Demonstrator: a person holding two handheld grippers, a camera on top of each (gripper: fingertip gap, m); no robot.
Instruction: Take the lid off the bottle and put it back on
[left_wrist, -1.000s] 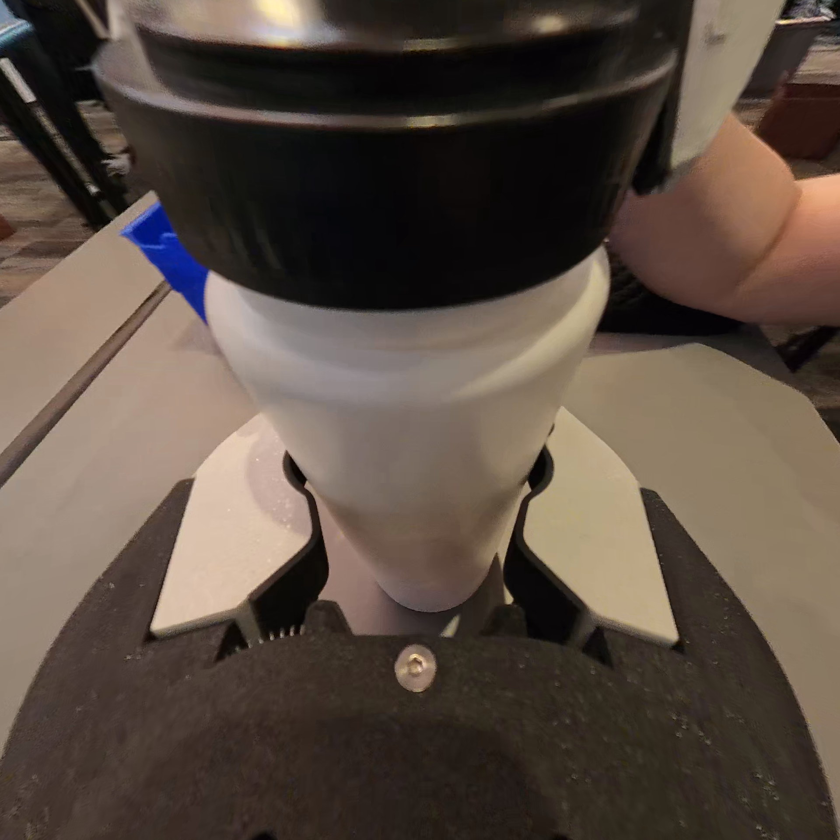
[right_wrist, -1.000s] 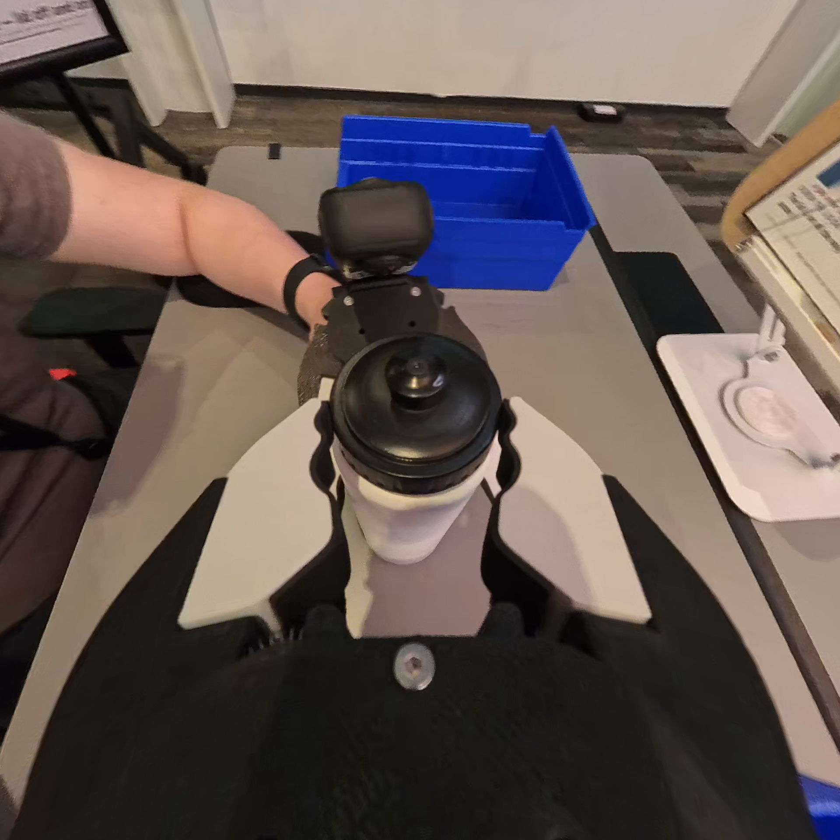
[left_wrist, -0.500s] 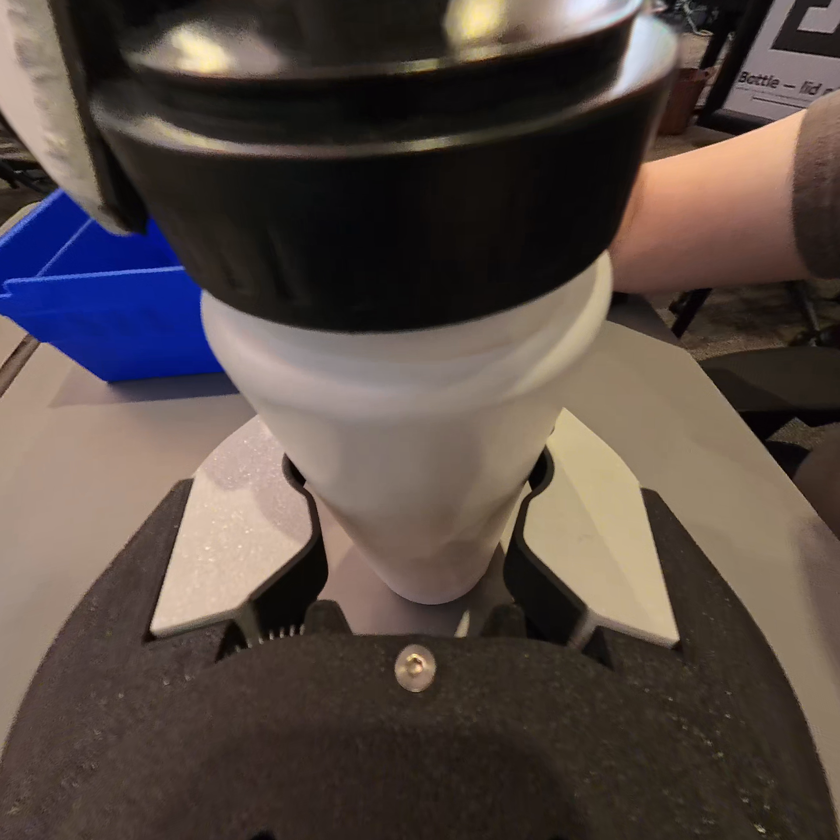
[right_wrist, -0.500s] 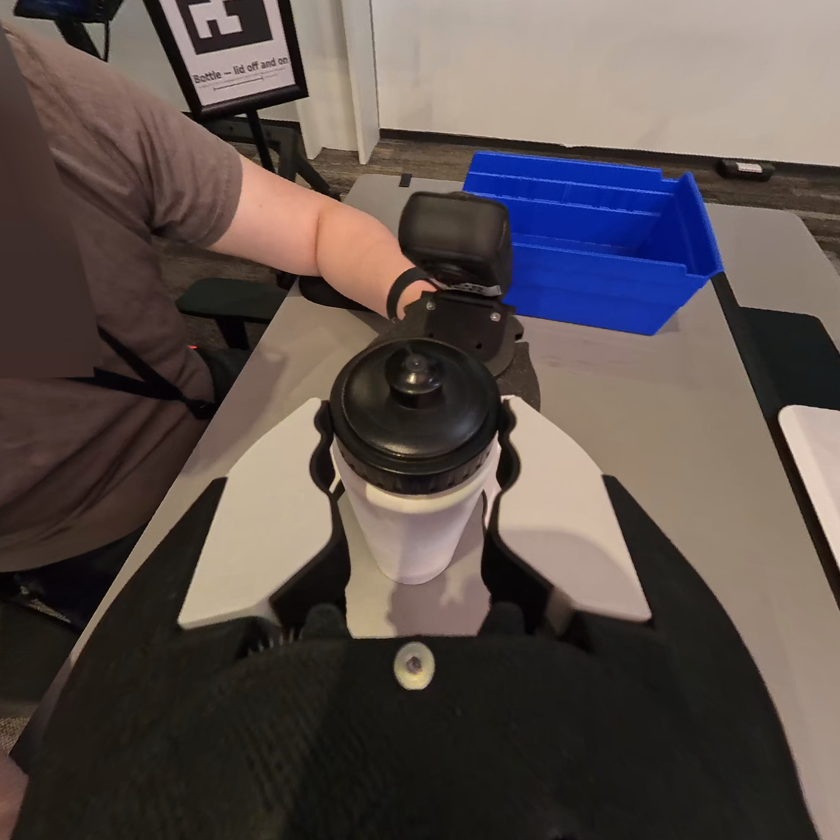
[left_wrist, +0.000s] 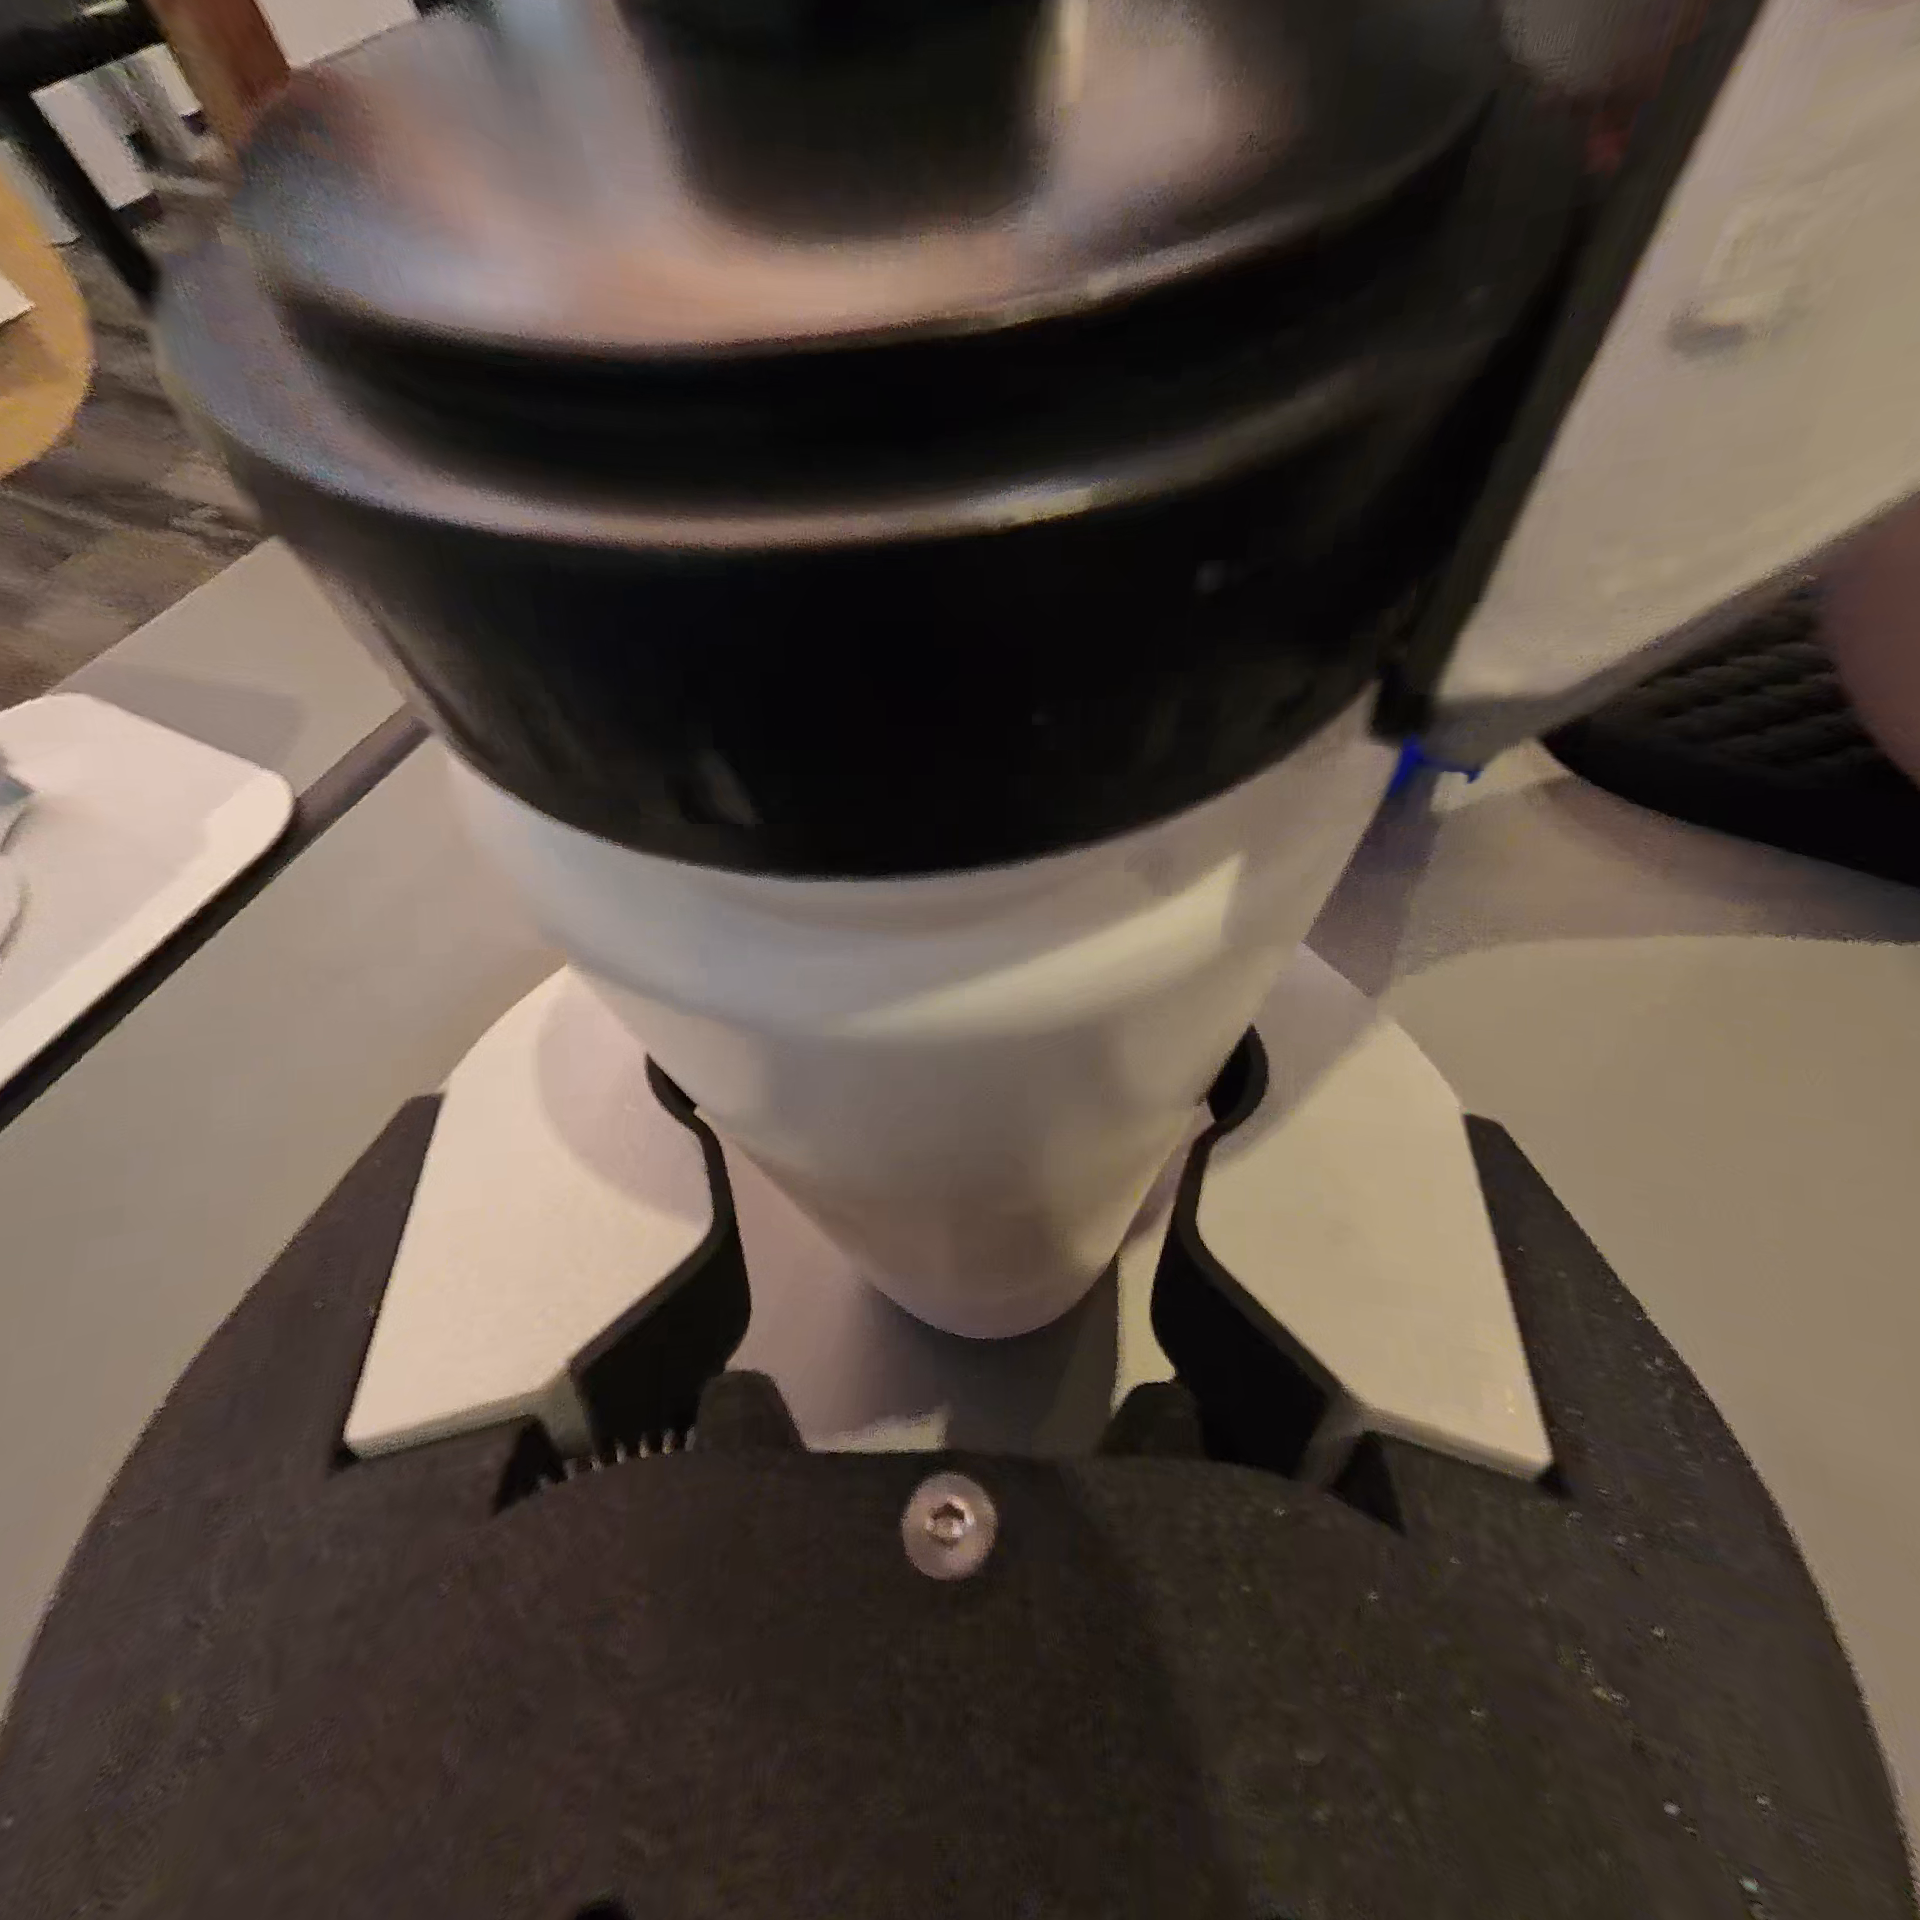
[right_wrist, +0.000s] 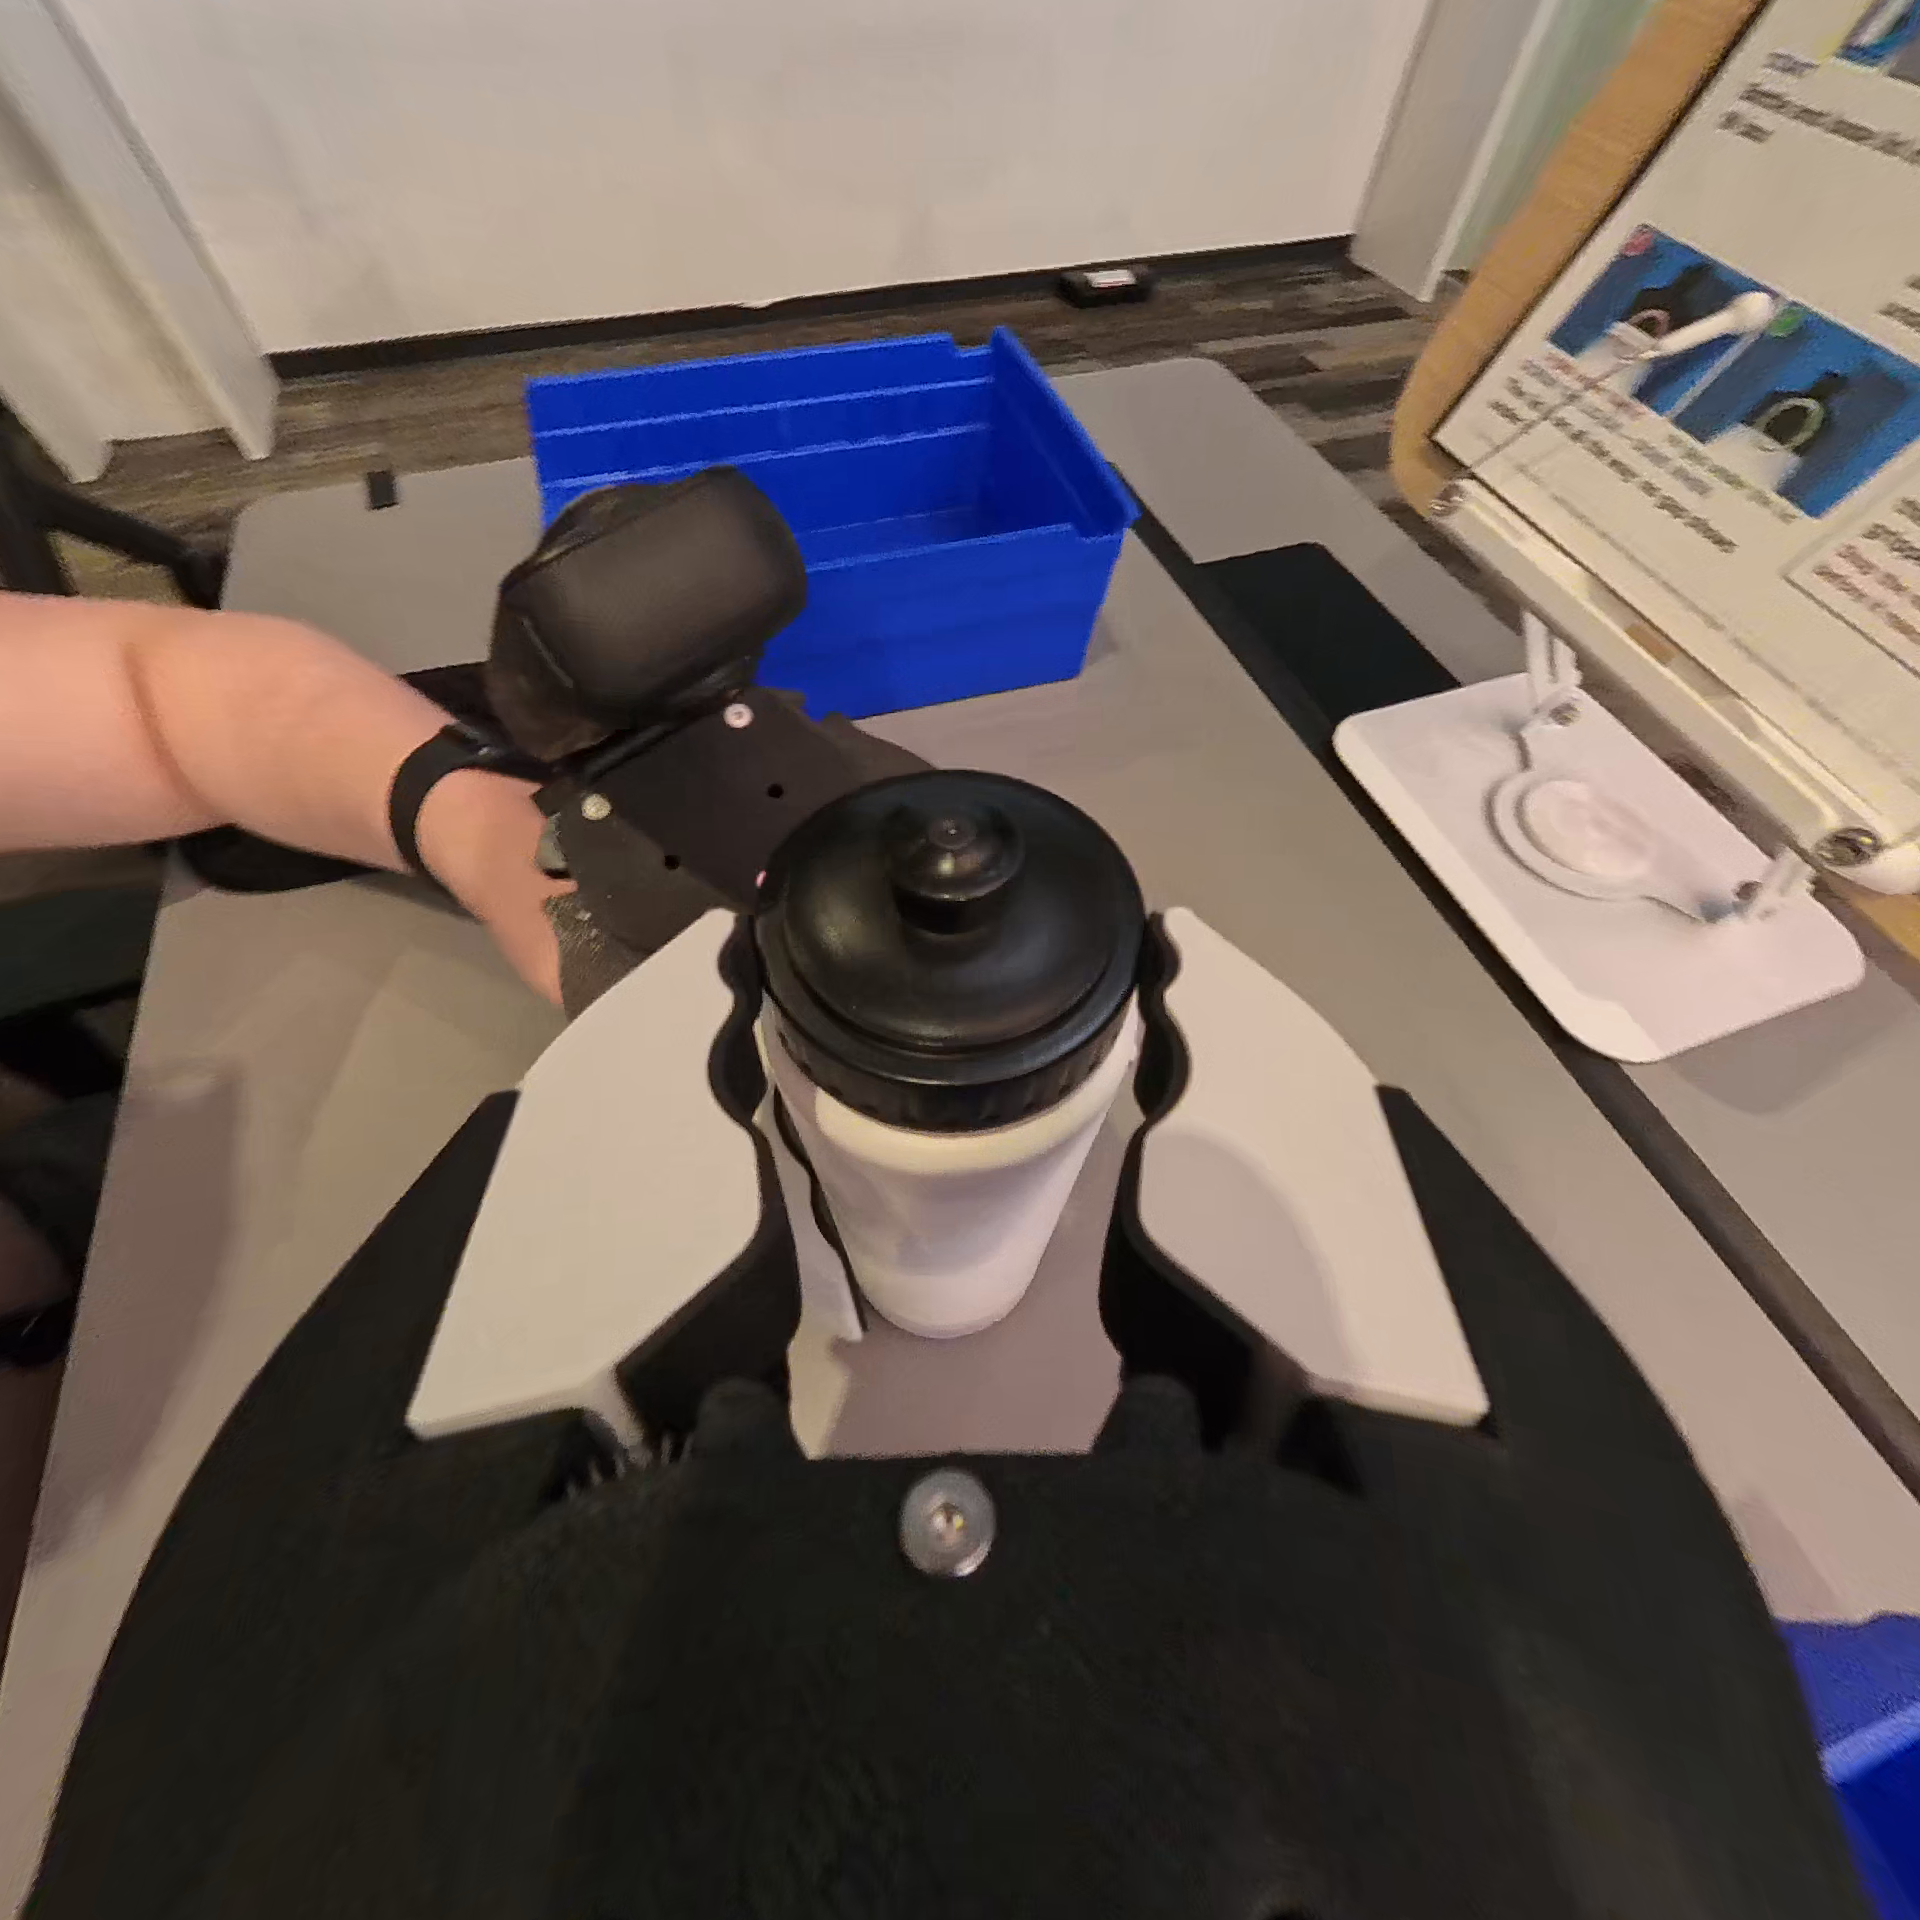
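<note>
We see the white bottle (right_wrist: 940, 1210) standing upright on the grey table (right_wrist: 343, 1049), its black lid (right_wrist: 951, 940) seated on the neck; the right gripper (right_wrist: 945, 997) grasps that lid, one finger pressed against each side of its ribbed rim; lower down, the left gripper (left_wrist: 951, 1153) clenches the bottle body (left_wrist: 935, 1081), its fingers (left_wrist: 551, 1216) touching the white wall on both sides. In the left wrist view the lid (left_wrist: 831, 582) looms blurred above the bottle, and a white finger of the right gripper (left_wrist: 1683, 395) lies against its right edge. In the right wrist view the left gripper's black body (right_wrist: 686, 800) reaches in from the left, held by a hand (right_wrist: 499, 883) with a black wristband; behind it a blue bin (right_wrist: 831, 520) sits on the far part of the table; to the right a white stand (right_wrist: 1590, 894) carries a tilted board with printed sheets (right_wrist: 1714, 364); near the bottom right corner we see a blue edge (right_wrist: 1860, 1787), too cropped to identify.
</note>
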